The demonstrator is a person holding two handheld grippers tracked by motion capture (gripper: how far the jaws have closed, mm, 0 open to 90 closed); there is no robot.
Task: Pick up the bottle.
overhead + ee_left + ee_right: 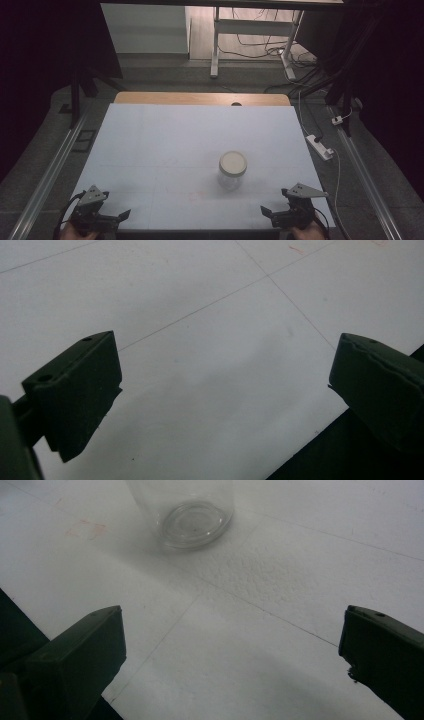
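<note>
Your left tool [116, 218] sits low at the counter's [150, 145] near-left corner, jaws spread wide, empty; lidded clear jar [232, 170] stands upright mid-counter; your right tool [268, 214] at near-right corner, jaws apart, aimed at it

A clear jar [232, 171] is standing upright on the white table [165, 145], a pale round lid [233, 162] sitting closed on its mouth. It is resting right of the table's centre, toward the near edge. Through the clear wall the ringed base [192, 524] is showing, looking empty.
</note>
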